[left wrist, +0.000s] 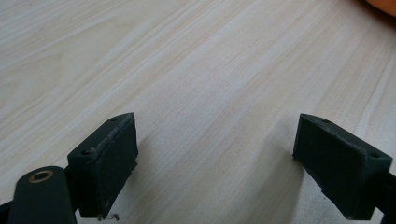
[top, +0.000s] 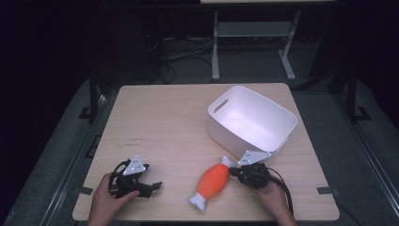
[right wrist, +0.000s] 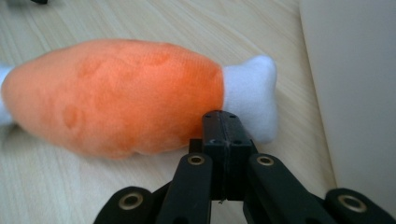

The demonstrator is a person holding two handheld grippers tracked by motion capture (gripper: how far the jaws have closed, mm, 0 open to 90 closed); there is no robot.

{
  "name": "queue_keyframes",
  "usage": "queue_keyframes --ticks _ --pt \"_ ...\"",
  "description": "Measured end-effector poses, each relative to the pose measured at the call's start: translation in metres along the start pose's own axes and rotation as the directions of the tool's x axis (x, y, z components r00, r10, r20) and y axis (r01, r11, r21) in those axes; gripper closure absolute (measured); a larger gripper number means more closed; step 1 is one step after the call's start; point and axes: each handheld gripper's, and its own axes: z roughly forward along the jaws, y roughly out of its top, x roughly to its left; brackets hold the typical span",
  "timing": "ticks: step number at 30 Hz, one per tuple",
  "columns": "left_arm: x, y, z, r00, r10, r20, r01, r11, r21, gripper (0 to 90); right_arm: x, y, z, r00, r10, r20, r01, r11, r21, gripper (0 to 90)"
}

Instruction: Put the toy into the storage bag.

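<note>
Plush drumstick beside bin: right claw, closed empty, must open before grasping; left claw open.

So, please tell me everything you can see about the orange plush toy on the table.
The orange plush toy looks like a soft drumstick: a fuzzy orange body with a white bone-shaped knob at each end. It lies flat on the wooden table, slanted, its upper end towards the white bin but apart from it. The right gripper, fingers shut together, has its tip against the toy near that upper knob, without clamping it.
</note>
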Motion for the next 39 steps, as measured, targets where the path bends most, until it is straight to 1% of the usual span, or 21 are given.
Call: queue_keyframes --ticks 7,12,16,23,29,39 --pt "0.0 0.0 0.0 1.0 0.0 0.0 0.0 1.0 0.0 12.9 0.001 0.012 0.009 0.9997 -0.024 -0.001 0.024 1.0 -0.001 89.4" --pt "0.0 0.0 0.0 1.0 0.0 0.0 0.0 1.0 0.0 12.9 0.001 0.02 0.015 0.9996 -0.021 -0.02 0.021 1.0 -0.012 89.4" --pt "0.0 0.0 0.0 1.0 0.0 0.0 0.0 1.0 0.0 12.9 0.001 0.025 0.02 0.9992 -0.027 -0.028 0.027 1.0 -0.007 89.4" --pt "0.0 0.0 0.0 1.0 0.0 0.0 0.0 1.0 0.0 12.9 0.002 0.032 0.028 0.9982 -0.041 -0.044 0.041 0.999 -0.013 89.4" --pt "0.0 0.0 0.0 1.0 0.0 0.0 0.0 1.0 0.0 12.8 0.008 0.041 0.039 0.996 -0.064 -0.063 0.064 0.998 -0.01 89.4" --pt "0.0 0.0 0.0 1.0 0.0 0.0 0.0 1.0 0.0 12.9 0.018 0.051 0.048 0.9906 -0.096 -0.097 0.095 0.995 -0.014 89.4"
